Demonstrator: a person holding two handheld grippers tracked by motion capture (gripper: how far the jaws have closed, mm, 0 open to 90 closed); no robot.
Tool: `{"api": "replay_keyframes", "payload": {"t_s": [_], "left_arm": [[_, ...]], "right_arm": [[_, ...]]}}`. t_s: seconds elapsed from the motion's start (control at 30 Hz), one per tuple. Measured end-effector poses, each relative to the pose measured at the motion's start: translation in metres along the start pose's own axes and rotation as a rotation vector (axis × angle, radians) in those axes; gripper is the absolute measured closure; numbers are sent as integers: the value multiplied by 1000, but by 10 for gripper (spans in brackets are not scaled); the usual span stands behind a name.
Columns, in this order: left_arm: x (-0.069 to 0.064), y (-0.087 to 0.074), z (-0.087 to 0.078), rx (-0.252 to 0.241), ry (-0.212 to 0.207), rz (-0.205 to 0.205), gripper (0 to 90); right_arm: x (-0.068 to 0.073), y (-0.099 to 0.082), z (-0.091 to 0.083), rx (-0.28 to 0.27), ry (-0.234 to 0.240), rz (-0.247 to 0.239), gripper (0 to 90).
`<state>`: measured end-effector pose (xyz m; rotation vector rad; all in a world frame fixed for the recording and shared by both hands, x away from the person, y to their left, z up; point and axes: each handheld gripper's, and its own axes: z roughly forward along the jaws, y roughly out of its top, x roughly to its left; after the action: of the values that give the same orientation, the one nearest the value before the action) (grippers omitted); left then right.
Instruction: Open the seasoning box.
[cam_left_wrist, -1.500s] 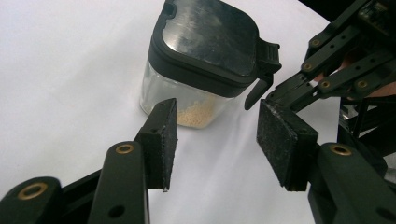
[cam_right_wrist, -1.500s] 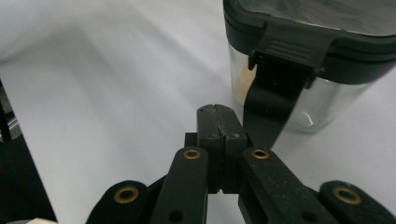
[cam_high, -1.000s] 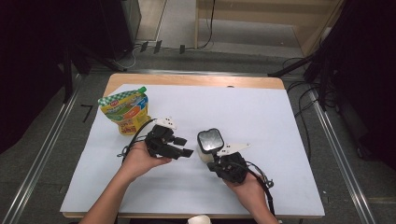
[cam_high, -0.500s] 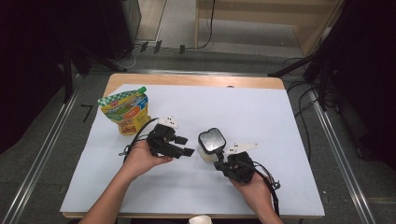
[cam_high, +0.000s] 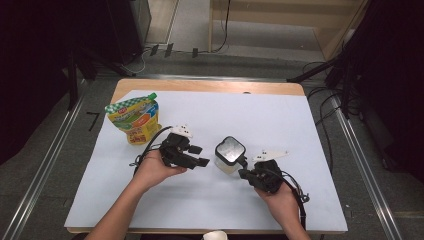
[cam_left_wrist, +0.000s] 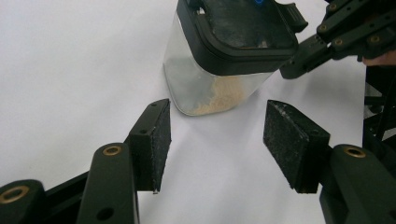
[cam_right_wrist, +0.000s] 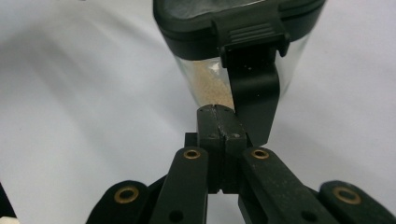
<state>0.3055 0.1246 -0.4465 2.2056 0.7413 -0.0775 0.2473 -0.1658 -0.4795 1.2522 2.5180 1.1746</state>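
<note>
A clear square container (cam_high: 230, 152) with a black clip-on lid stands mid-table, a little beige powder in its bottom (cam_left_wrist: 219, 95). My left gripper (cam_high: 200, 155) lies just left of it, open, its pads (cam_left_wrist: 156, 140) short of the container wall with nothing between them. My right gripper (cam_high: 243, 170) comes in from the container's right front, shut. Its closed tips (cam_right_wrist: 218, 114) sit at the lowered lid latch (cam_right_wrist: 252, 93), touching or nearly touching it, with nothing clamped.
A yellow and green stand-up pouch (cam_high: 134, 120) with a green cap stands at the table's left rear. A white sheet (cam_high: 280, 115) covers the wooden table. Cables trail from both grippers toward the near edge.
The right hand has shifted a little to the right beside the container. The left hand and the container have stayed in place.
</note>
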Motion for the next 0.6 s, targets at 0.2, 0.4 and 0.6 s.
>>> {"api": "replay_keyframes", "payload": {"t_s": [0.2, 0.4, 0.6], "left_arm": [[-2, 1, 2, 15, -19, 5, 431], [-4, 1, 4, 18, -27, 15, 430], [-7, 3, 5, 5, -51, 11, 404]], "right_arm": [[-12, 0, -4, 1, -3, 23, 900], [-23, 1, -6, 4, -13, 43, 900], [-33, 3, -7, 9, -17, 53, 900]]}}
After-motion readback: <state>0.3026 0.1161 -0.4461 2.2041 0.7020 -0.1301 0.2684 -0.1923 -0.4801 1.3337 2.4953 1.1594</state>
